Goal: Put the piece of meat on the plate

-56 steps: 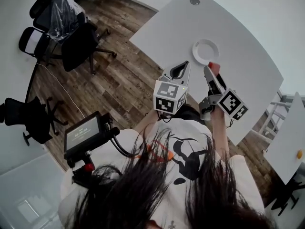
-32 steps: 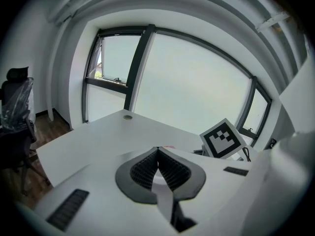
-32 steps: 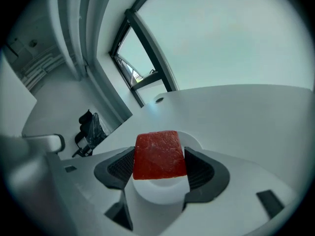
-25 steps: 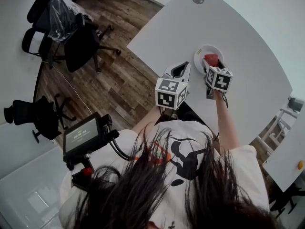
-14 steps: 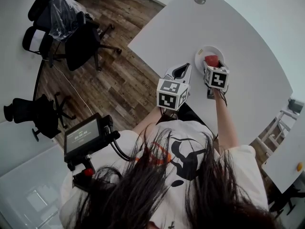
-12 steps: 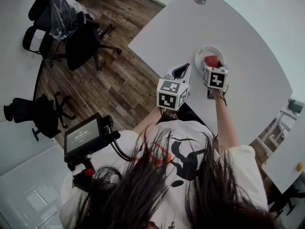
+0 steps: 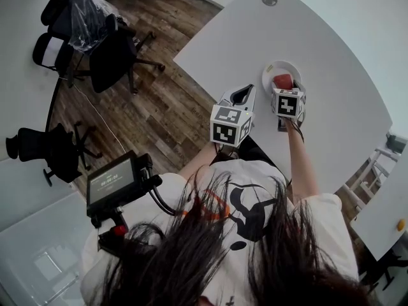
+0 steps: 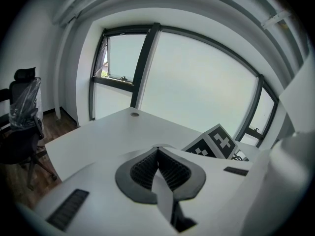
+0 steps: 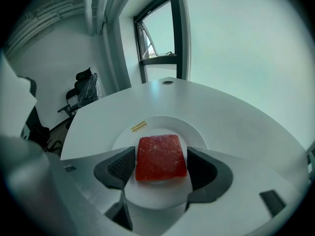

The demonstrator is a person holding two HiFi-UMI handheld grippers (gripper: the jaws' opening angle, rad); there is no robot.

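Now our piece of meat (image 9: 161, 157) lies on the plate (image 9: 194, 132) by the table's (image 9: 231, 114) edge, right gripper (image 9: 161, 154) narrowly parted around it.

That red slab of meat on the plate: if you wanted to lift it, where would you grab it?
Pinch the piece of meat across its two opposite straight side edges, coming from its near edge. It lies flat on the plate, so its underside cannot be reached, and its sides are flat and parallel. The right gripper already straddles it that way, one jaw beside each side.
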